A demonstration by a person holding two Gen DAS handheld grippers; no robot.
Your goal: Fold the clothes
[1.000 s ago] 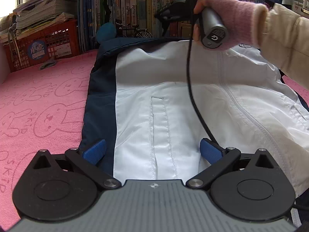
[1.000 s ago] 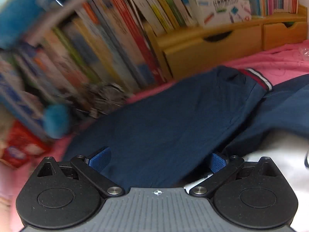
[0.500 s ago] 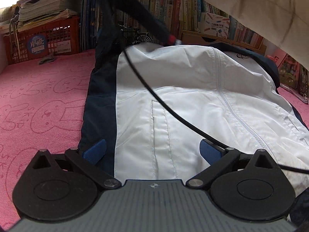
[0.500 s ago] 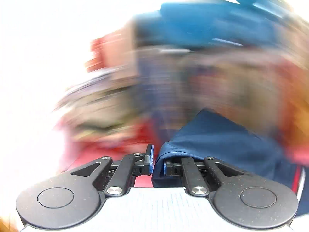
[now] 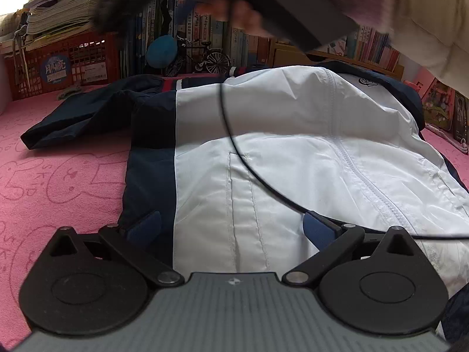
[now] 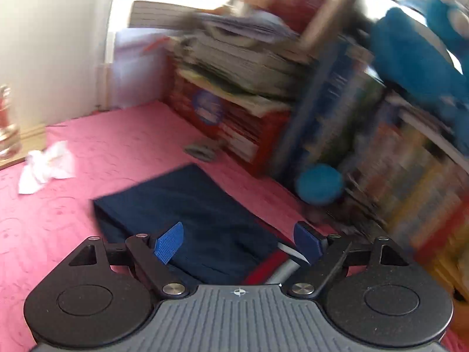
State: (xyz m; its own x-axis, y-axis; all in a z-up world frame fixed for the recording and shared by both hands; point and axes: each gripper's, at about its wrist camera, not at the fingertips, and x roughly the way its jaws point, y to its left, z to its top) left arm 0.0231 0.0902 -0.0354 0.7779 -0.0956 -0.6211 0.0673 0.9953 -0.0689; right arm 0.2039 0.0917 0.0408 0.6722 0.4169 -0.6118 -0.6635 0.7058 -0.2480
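A pink towel (image 5: 58, 182) printed with rabbit outlines covers the flat surface. Along its far edge stand a red crate (image 5: 67, 64) topped with stacked papers, a row of books (image 5: 222, 35), a blue ball (image 5: 161, 51) and a small model bicycle (image 5: 205, 58). In the right wrist view, a crumpled white tissue (image 6: 44, 167) lies on the towel near a wall, and a blue plush toy (image 6: 416, 52) sits above the books; much of this view is motion-blurred.

The left gripper (image 5: 231, 228) points forward and down over the jacket's (image 5: 293, 158) hem, its blue pads spread wide, one over the navy side panel and one over the white front; whether they touch the cloth I cannot tell. A black cable (image 5: 234, 143) trails across the white front. Above, a cream sleeve (image 5: 433, 29) and a blurred hand (image 5: 243, 14) cross the top of the left view.

The right gripper (image 6: 237, 243) tilts down over the navy sleeve (image 6: 187, 214), which lies flat on the towel. Its jaws have just been opening and stand wide, with nothing pinched; the sleeve lies below them.

The jacket lies front up on the towel, zip (image 5: 363, 184) closed, its long axis running from the hem by the left gripper away to the collar near the books. The navy sleeve stretches out to the left of the body, its cuff end pointing away from it.
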